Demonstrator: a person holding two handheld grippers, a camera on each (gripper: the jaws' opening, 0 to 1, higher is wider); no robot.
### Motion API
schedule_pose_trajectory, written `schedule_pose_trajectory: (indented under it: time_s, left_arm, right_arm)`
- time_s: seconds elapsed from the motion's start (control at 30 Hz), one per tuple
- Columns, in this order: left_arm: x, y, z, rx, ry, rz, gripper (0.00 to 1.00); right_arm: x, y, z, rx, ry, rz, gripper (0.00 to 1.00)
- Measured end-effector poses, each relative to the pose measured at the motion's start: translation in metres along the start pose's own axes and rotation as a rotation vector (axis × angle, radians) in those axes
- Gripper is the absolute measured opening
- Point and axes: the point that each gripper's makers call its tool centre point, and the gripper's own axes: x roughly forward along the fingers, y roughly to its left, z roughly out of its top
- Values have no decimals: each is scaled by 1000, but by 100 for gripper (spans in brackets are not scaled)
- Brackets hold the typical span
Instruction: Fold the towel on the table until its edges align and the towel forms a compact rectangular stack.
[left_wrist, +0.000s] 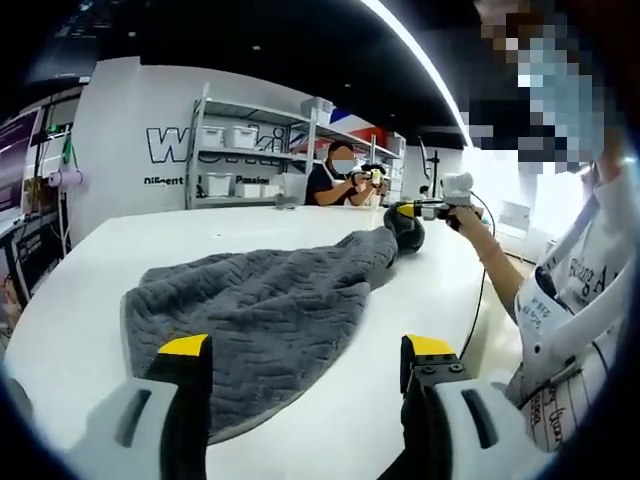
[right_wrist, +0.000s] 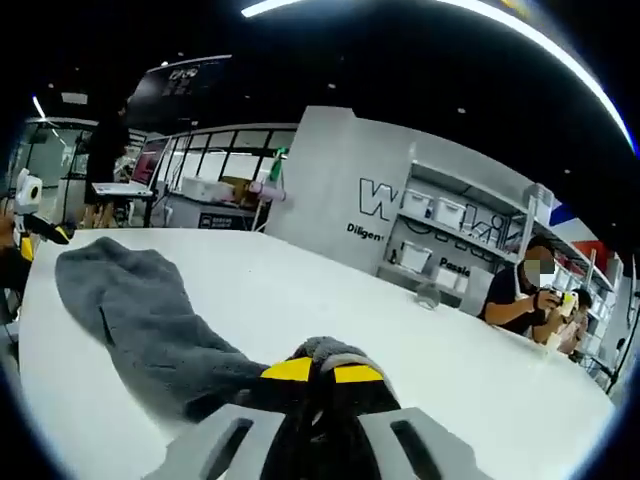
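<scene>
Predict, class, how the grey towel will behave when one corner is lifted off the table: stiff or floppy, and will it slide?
The grey towel probably hangs limp: it already lies rumpled and bunched where the right gripper pinches it. Its thick, ridged weave suggests some weight, so the rest may drag. The white table looks smooth, so it likely slides easily.

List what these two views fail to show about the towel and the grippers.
- Towel near edge: left gripper view, hidden behind the left gripper jaws.
- Pinched towel corner: right gripper view, hidden inside the right gripper.
- Towel's underside folds: both views, covered by its own bunched cloth.
</scene>
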Motion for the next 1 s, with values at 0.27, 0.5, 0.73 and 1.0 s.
schedule_pose_trajectory:
  time_s: [0.27, 0.5, 0.73, 1.0]
  left_arm:
    - [-7, -9, -1, 32, 10, -13, 81]
    - [-5, -10, 5, 16, -35, -10, 81]
    - [4, -14, 26, 8, -94, -42, 78]
    - [14, -20, 34, -9, -117, -78, 78]
  right_arm:
    - [-6, 15, -1, -8, 15, 53, 4]
    - [-5, 4, -10, -55, 77, 42, 8]
    - [1, -39, -45, -230, 250, -106, 11]
    - [-17, -85, -95, -139, 514, -246, 81]
